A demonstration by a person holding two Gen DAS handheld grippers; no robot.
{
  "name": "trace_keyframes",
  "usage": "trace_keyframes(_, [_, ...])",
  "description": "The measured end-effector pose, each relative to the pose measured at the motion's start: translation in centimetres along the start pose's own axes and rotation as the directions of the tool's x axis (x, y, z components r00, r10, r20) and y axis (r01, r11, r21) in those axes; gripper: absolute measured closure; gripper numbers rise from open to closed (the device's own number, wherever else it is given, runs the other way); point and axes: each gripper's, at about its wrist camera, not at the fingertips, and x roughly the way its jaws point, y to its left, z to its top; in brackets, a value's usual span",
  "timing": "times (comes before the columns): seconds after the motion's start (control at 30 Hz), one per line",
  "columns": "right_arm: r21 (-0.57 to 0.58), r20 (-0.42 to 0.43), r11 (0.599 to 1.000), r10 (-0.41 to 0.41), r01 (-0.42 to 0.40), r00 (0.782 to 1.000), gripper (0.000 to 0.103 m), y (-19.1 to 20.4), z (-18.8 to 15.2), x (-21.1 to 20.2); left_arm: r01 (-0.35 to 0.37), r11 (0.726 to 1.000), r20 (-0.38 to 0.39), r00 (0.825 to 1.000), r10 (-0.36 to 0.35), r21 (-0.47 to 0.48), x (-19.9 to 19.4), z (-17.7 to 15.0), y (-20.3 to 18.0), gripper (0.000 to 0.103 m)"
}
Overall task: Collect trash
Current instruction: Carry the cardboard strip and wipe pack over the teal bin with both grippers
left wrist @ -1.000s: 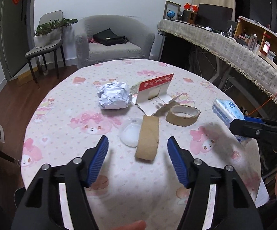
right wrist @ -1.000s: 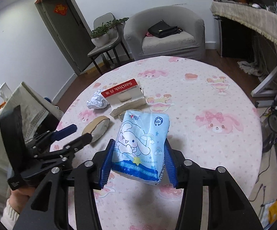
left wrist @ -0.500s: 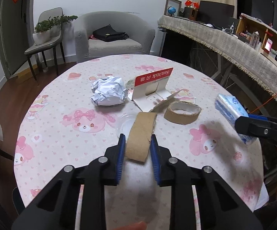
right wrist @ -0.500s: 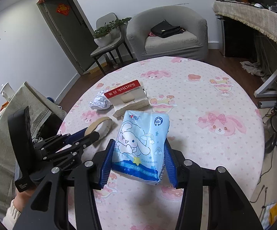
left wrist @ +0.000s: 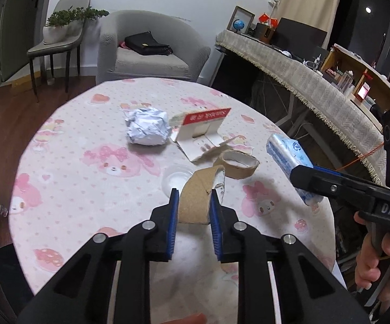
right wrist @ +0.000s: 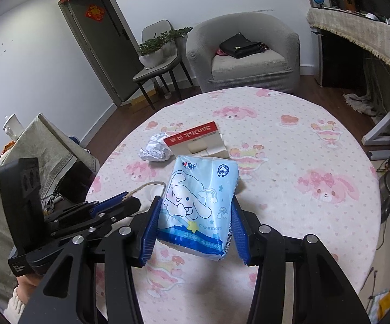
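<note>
Cardboard tube (left wrist: 196, 201) clamped in left gripper (left wrist: 194, 193), tissue pack (right wrist: 199, 205) in right gripper (right wrist: 195, 208)

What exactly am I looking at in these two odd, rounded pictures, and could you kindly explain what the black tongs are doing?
There is no robot here: a person holds one pair of hand-operated tongs in each hand, and each pair carries a wide-angle camera looking along its two fingers. That explains the curved edges.

The left camera shows the left tongs closed on a brown cardboard tube. The right camera shows the right tongs gripping a blue tissue pack.

On the round table, with its pink cartoon cloth, lie a crumpled paper ball, an opened red-and-white card package, an empty tape ring and a small clear lid.
</note>
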Motion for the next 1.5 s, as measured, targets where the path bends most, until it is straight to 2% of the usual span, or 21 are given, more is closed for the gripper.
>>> trace_keyframes(0.3, [-0.031,-0.003,0.999,0.026,-0.026,1.0,0.054,3.2,0.3,1.3,0.004,0.999,0.037,0.999,-0.003,-0.042,-3.2,-0.1,2.1,0.079])
trace_keyframes(0.63, [-0.076,-0.019,0.995,0.061,-0.063,0.998,0.054,7.4,0.5,3.0,-0.03,0.998,0.059,0.998,0.032,-0.048,-5.9,-0.6,4.4,0.079])
trace_keyframes(1.23, [-0.195,-0.106,0.967,0.146,-0.165,0.984,0.054,17.3,-0.8,7.9,-0.171,0.974,0.088,0.979,0.185,-0.147,-12.7,-3.7,13.9,0.079])
trace_keyframes(1.5, [-0.237,-0.14,0.95,0.172,-0.201,0.975,0.054,21.0,-1.4,10.0,-0.254,0.947,0.034,0.964,0.265,-0.196,-13.6,-6.5,18.7,0.079])
